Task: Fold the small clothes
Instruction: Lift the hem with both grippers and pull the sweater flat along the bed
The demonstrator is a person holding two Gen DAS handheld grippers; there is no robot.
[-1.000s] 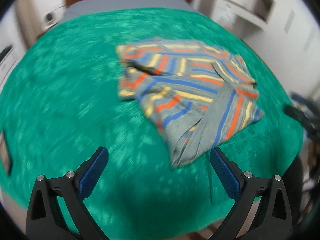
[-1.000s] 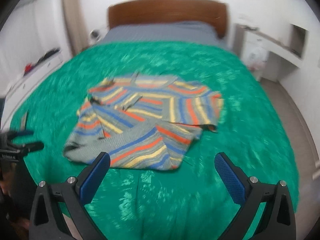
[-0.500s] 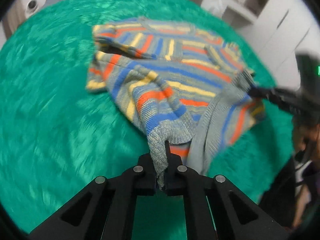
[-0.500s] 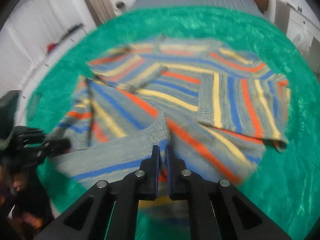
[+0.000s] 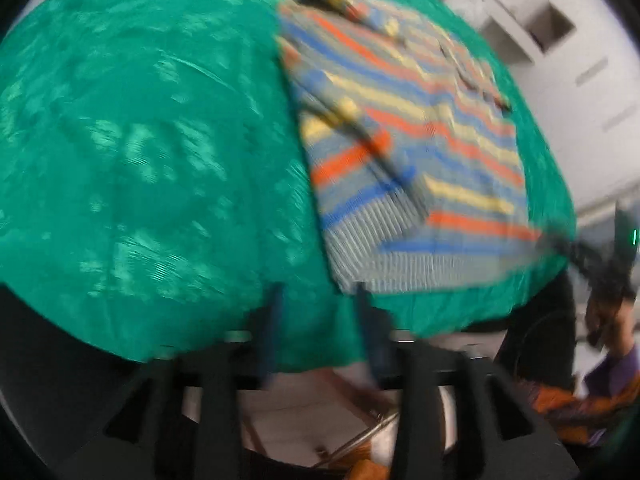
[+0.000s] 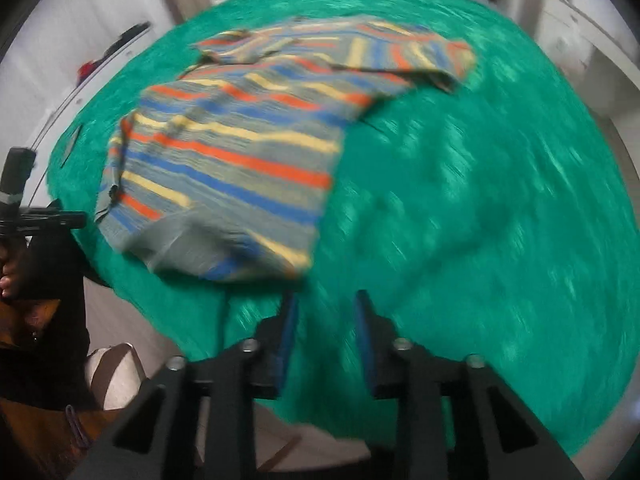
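Note:
A small knitted sweater [image 5: 404,152] with grey, blue, orange and yellow stripes lies spread on the green bedspread [image 5: 140,140]. Its grey ribbed hem lies just beyond the tips of my left gripper [image 5: 318,292], whose jaws are opening with nothing between them. In the right wrist view the same sweater [image 6: 236,152] lies left of centre, its near corner just up and left of my right gripper [image 6: 326,300]. That gripper's jaws are opening too, over bare bedspread [image 6: 480,200], and hold nothing. Both views are blurred by motion.
The bed's near edge runs just under both grippers, with floor below. White shelving [image 5: 532,28] stands at the right of the bed, white drawers [image 6: 100,64] at its left. A person's hand [image 6: 12,272] holds the other gripper at the left edge.
Half a second ago each gripper was shut on a pinch of the sweater's hem. Both have pulled it towards the near edge, let it go, and their jaws now stand apart.

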